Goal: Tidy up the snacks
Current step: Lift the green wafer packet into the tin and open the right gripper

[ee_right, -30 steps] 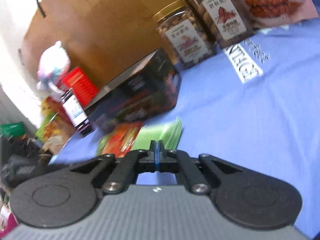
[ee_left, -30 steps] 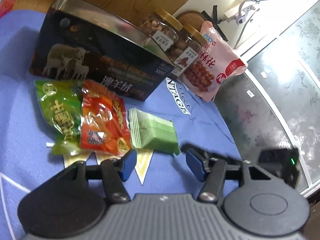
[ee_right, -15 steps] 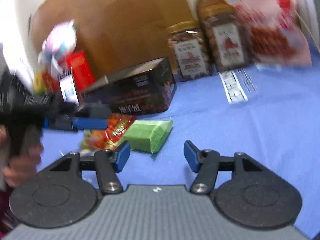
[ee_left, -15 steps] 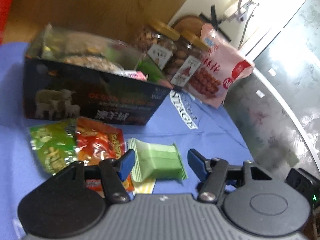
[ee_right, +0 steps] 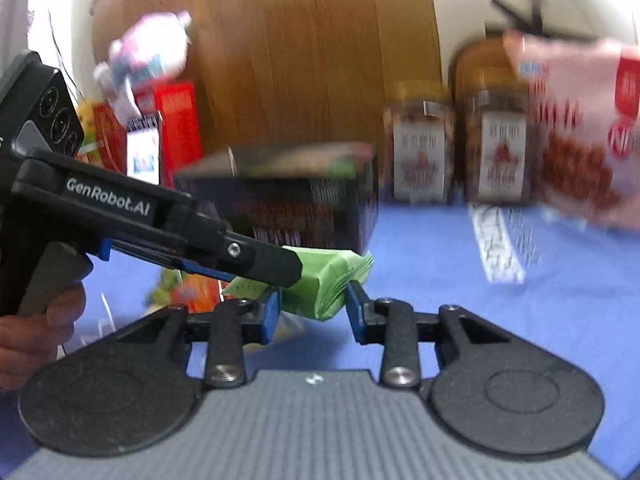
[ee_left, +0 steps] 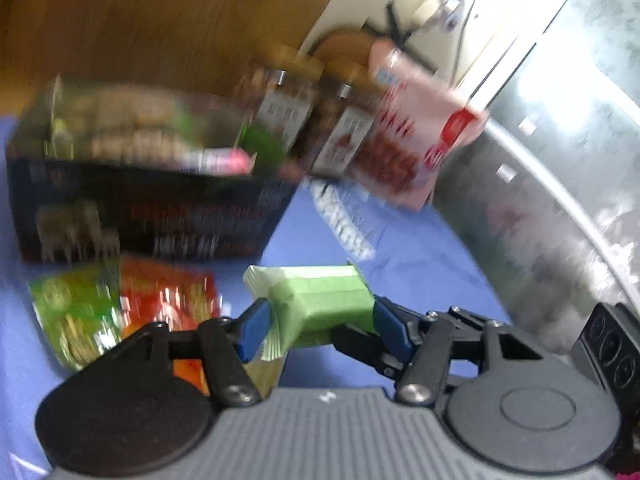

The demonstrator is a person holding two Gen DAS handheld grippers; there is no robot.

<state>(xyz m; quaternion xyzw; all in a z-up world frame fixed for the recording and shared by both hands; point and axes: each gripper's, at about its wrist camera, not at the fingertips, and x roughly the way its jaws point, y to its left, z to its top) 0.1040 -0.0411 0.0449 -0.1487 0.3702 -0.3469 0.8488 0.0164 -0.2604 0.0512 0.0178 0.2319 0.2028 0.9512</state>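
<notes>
L gripper (ee_left: 316, 322) pinches crinkly green foil pack (ee_left: 320, 300) – boxy; R gripper (ee_right: 312, 312) spread w/ gap.

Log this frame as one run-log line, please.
left gripper: shut on green snack pack | right gripper: open, jaws either side of pack's end | dark box: behind, holds snacks | frames blurred

**Green packet between my left fingers**

My left gripper (ee_left: 316, 326) has its blue pads (ee_left: 252, 330) pressed on both ends of the green snack packet (ee_left: 320, 300). Just beyond lie a red packet (ee_left: 168, 300) and a green bag (ee_left: 76, 316) on the blue cloth (ee_left: 400, 256), before the dark box (ee_left: 152, 208).
</notes>
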